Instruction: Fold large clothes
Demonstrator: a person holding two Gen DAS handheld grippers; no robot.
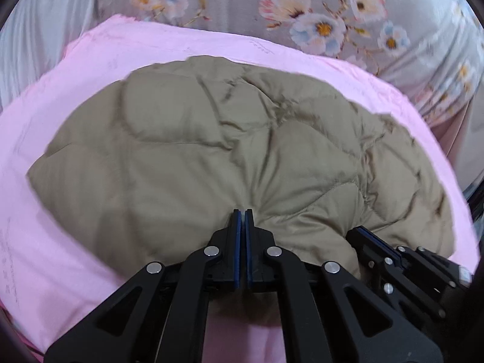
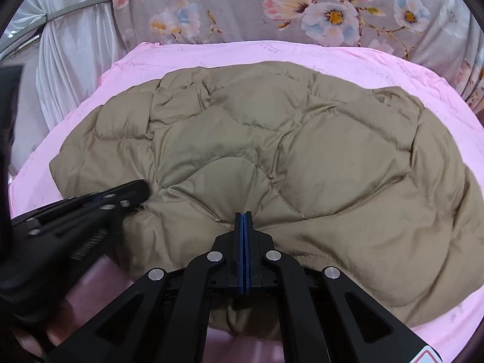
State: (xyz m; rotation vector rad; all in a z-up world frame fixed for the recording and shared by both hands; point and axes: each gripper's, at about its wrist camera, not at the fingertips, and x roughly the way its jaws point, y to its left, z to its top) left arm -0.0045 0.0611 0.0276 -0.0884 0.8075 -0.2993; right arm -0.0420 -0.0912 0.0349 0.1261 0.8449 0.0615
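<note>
Both tools, left tool [image 1: 243, 211] and right tool [image 2: 243, 214], pinch together at the near edge of the tan quilted jacket [image 2: 272, 151]. It lies bundled compactly on the pink sheet [image 1: 75, 106]; I judge most folds done, maybe tidying left.

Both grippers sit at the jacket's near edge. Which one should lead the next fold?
Probably neither alone. The left gripper and right gripper both look shut on the near edge of the tan quilted jacket, side by side; lift together.
</note>
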